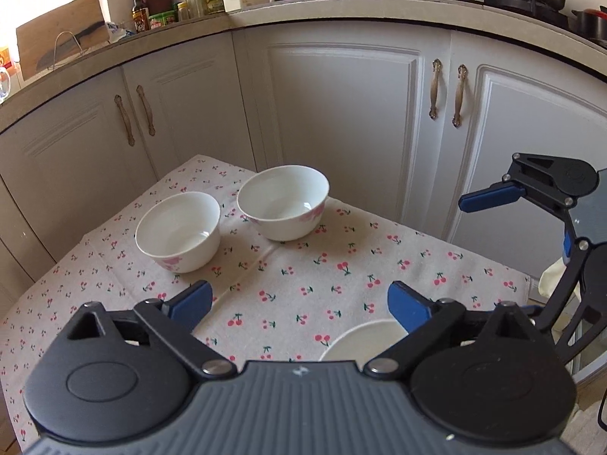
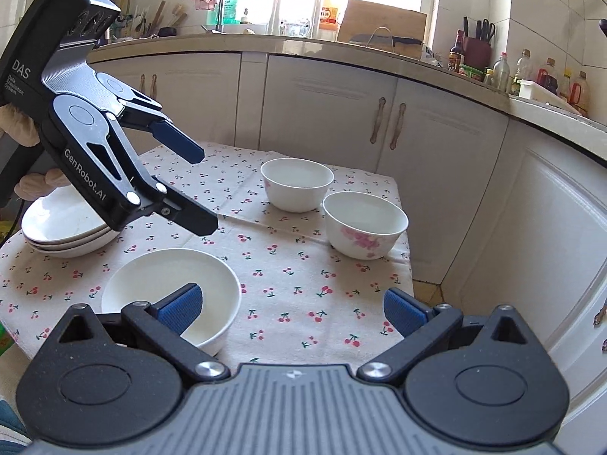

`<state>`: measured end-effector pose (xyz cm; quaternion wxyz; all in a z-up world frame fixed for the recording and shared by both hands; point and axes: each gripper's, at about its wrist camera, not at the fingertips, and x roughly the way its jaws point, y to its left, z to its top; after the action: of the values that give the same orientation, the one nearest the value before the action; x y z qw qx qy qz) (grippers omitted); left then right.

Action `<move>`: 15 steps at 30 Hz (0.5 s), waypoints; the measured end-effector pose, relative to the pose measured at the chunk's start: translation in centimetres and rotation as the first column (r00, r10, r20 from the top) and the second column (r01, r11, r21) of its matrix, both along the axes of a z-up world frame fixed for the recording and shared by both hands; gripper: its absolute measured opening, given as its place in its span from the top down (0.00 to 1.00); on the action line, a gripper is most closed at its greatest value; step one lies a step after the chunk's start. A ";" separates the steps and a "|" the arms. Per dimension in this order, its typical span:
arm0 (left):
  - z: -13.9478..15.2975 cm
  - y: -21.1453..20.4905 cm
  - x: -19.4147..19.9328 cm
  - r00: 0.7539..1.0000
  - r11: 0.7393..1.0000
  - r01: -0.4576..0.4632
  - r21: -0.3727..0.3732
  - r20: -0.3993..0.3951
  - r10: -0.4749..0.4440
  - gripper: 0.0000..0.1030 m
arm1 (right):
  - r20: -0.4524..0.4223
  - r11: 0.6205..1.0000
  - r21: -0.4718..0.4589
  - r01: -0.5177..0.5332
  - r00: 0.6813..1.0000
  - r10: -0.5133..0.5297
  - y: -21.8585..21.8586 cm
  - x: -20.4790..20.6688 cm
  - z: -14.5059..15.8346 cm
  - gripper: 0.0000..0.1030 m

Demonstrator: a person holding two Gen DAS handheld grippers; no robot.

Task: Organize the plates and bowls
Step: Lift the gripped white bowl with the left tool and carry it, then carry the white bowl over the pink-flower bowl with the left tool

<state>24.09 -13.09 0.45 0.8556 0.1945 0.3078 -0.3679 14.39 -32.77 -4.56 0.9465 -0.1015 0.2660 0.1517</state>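
1. Cloth (image 2: 288, 295) printed with small red cherries covers the table, creased down its middle.
2. Two glossy white bowls (image 2: 297, 184) (image 2: 365, 225) with pink blossoms stand upright, side by side, at the far edge.
3. Plain shallow bowl (image 2: 170, 288) sits near; stacked white plates (image 2: 62, 231) lie left.
4. Left gripper (image 2: 203, 193) and right gripper (image 2: 292, 309) both gape wide, holding nothing.
5. White cabinet doors (image 1: 341, 113) stand behind.

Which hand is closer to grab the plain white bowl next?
Probably the right. The right hand-held gripper is open with the plain white bowl just below its left finger. The left hand-held gripper, also open and empty, hangs farther back, beside the stack of plates.
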 end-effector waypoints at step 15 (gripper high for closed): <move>-0.8 -6.4 7.2 0.998 0.999 0.044 0.008 -0.037 -0.043 0.04 | -0.011 1.000 0.007 -0.004 1.000 0.004 -4.4 7.4 -2.2 0.00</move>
<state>31.33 -19.47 -0.40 0.8408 0.1984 0.3207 -0.3884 21.82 -37.19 -6.77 0.9452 -0.0977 0.2703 0.1549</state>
